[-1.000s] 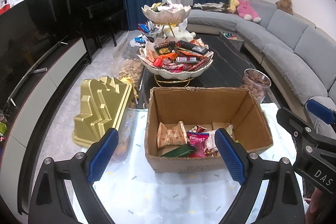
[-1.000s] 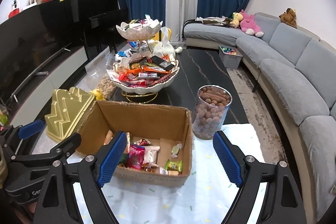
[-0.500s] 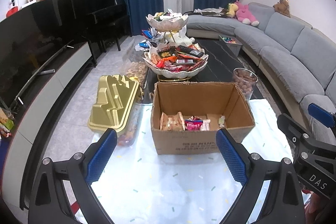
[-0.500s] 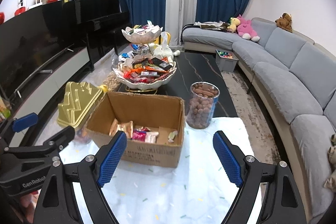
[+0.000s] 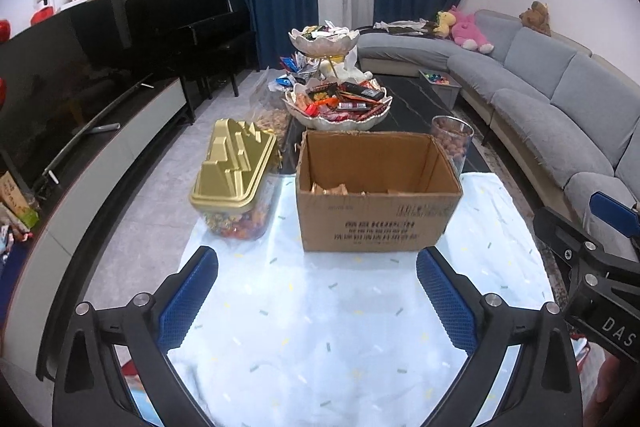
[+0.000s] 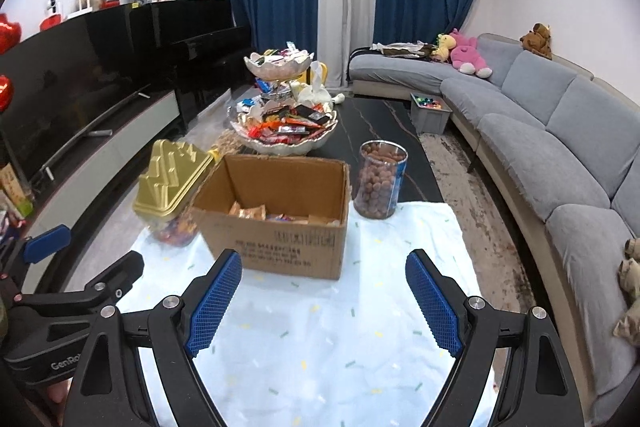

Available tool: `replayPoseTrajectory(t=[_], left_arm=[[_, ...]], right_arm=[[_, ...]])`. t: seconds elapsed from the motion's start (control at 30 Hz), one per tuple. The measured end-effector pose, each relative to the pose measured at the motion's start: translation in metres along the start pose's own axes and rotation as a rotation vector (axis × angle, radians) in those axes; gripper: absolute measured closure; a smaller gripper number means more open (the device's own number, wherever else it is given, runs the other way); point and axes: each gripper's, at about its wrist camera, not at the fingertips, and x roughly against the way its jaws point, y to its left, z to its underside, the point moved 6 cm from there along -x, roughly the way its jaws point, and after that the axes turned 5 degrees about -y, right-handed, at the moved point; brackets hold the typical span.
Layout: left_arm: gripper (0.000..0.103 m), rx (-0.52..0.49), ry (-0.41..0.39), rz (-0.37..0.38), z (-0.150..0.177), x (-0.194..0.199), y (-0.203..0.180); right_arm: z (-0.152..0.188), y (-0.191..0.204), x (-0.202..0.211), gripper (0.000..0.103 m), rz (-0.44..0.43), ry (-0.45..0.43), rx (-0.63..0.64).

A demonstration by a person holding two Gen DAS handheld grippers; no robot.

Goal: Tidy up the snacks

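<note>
A cardboard box (image 5: 376, 223) (image 6: 280, 239) with snack packets (image 6: 248, 213) inside stands on the pale blue cloth (image 5: 320, 327). Behind it a two-tier white bowl stand (image 5: 340, 119) (image 6: 284, 143) is heaped with wrapped snacks. Well back from the box, over bare cloth, my left gripper (image 5: 318, 301) has its jaws opening wide with nothing between them. My right gripper (image 6: 320, 301) is open and empty, also short of the box. Each gripper shows at the other view's edge.
A clear tub with a gold lid (image 5: 234, 175) (image 6: 170, 183) sits left of the box. A glass jar of brown balls (image 5: 452, 143) (image 6: 380, 183) stands to its right. A grey sofa (image 6: 560, 147) lines the right side, a black TV unit (image 5: 80, 99) the left.
Both grippers have pulled back and up from the box, which now looks smaller and farther away. The left jaws have spread a little wider.
</note>
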Motion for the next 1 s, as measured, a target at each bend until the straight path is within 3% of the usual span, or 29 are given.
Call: replayPoseTrajectory(t=[0.47,1.0], left_arm=[[0.001,-0.013,0.025,0.012,0.057,0.046,-0.01],[0.001,-0.001,0.088,0.068,0.097,0.106,-0.017]], right_arm=[[0.054,-0.007,0.05,0.018,-0.009,0.035,-0.012],[0.084,-0.016,0.115,0.018,-0.006,0.11,-0.049]])
